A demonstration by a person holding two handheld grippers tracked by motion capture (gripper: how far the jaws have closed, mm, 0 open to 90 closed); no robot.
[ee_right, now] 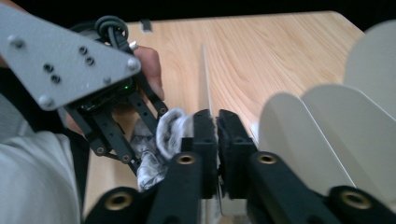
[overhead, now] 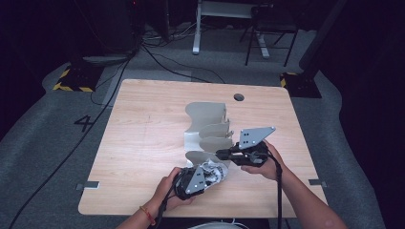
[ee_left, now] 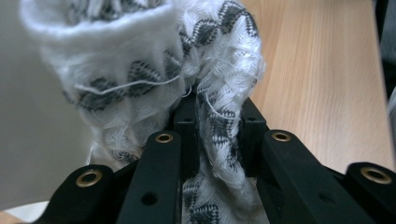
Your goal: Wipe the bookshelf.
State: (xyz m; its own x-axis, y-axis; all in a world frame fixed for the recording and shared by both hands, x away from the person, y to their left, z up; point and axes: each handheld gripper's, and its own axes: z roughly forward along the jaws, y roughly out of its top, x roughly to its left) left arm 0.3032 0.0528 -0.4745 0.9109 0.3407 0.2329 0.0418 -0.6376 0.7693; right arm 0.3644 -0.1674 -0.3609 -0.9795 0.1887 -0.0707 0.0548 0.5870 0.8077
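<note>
A white knitted sock with a black diamond pattern is bunched between the jaws of my left gripper, which is shut on it. In the high view that sock sits at the front end of a pale grey divider rack in the middle of the table. My right gripper reaches in from the right to the rack's front divider. In the right gripper view its jaws are closed on the thin edge of that divider, with the sock and the left gripper just to the left.
The wooden table has a round cable hole near its far edge. Further rounded dividers rise on the right of my right jaws. Cables, a chair and stand legs lie on the floor beyond the table.
</note>
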